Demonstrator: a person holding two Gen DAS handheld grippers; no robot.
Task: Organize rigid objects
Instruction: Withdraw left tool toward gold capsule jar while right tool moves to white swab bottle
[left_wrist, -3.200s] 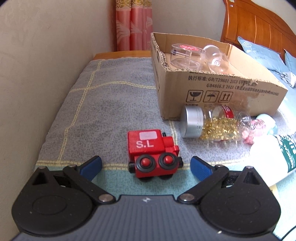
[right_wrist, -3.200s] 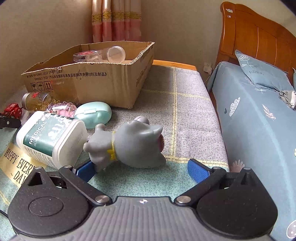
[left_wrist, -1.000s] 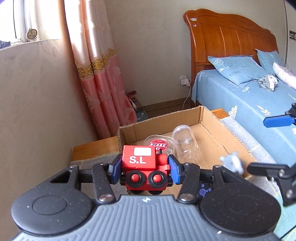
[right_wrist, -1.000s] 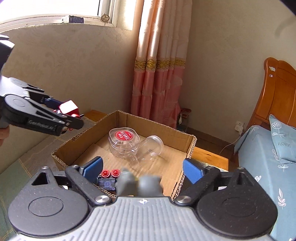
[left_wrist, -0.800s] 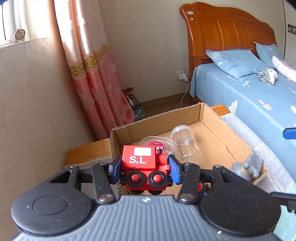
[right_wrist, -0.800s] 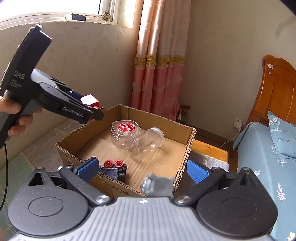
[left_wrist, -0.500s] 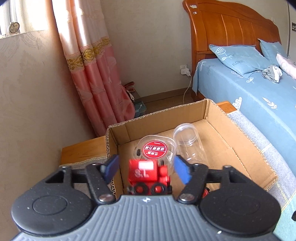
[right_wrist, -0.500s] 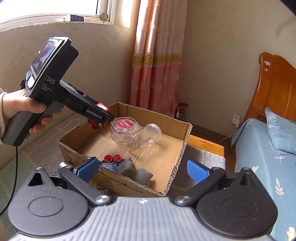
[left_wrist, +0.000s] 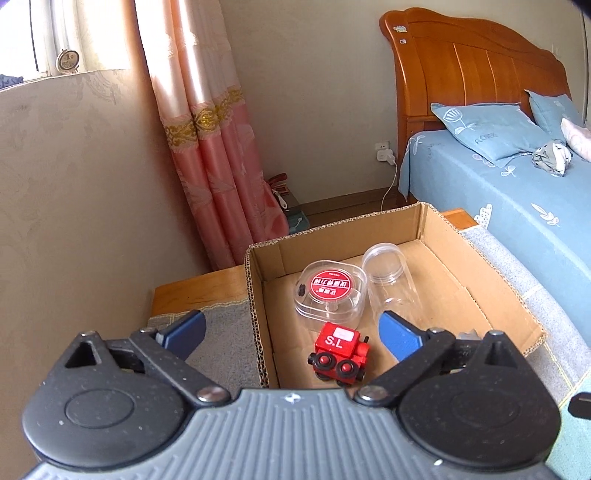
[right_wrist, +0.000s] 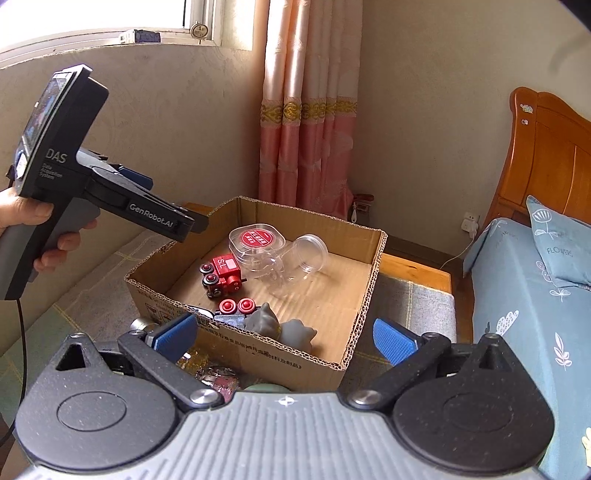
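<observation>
Corrugated cardboard box (left_wrist: 436, 236) holds the glossy red toy train (left_wrist: 340, 350) beside a clear plastic tub (left_wrist: 330, 293). Left gripper (left_wrist: 291, 334) and right gripper (right_wrist: 286, 338) fingers spread wide, empty.

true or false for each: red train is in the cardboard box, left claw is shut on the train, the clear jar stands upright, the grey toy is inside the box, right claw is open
1. The red train is in the cardboard box. True.
2. The left claw is shut on the train. False: its jaws stand wide apart and the train sits on the box floor, free of them.
3. The clear jar stands upright. False: it lies on its side beside the clear container with the red label.
4. The grey toy is inside the box. True: it rests against the near wall.
5. The right claw is open. True: it holds nothing.
</observation>
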